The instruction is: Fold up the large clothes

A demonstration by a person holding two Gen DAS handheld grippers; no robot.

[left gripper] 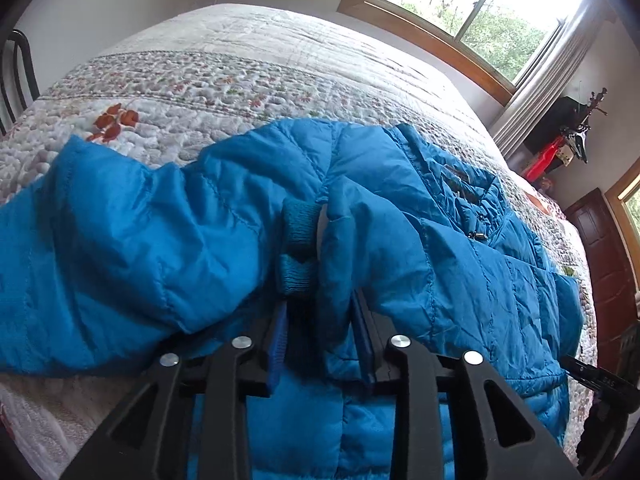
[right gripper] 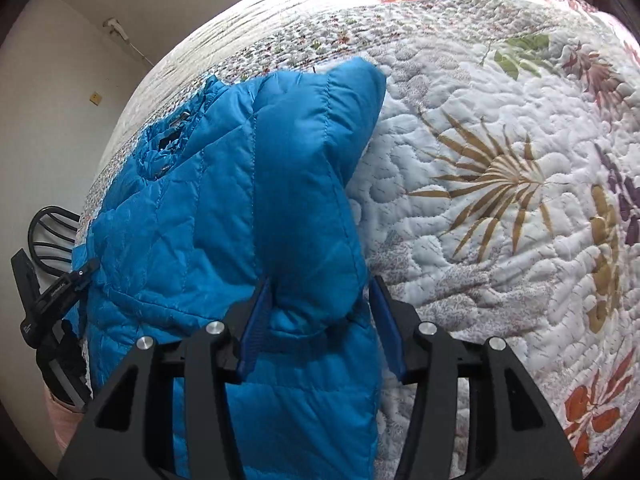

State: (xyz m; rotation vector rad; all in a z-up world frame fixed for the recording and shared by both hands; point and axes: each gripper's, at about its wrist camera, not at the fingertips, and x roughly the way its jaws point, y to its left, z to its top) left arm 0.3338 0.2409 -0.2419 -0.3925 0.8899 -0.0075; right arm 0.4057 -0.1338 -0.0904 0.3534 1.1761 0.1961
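my jacket (left gripper: pixel 400 216) | bright blue, quilted, puffy | sleeves folded across body, knit cuffs (left gripper: pixel 298 248) meeting | lying on quilted bedspread (left gripper: pixel 240 64)

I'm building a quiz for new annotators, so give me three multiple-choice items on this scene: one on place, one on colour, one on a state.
1. Where does the blue quilted puffer jacket lie?
A. on a floral quilted bedspread
B. on a chair
C. on the floor

2. What colour are the jacket's knit cuffs?
A. red
B. teal-blue
C. white

3. How do the right gripper's jaws stand?
A. shut flat together
B. apart, with jacket fabric between them
C. out of view

Answers:
1 A, the floral quilted bedspread spreads under the jacket.
2 B, both ribbed cuffs match the jacket's shell.
3 B, a puffy fold sits between the two blue pads.
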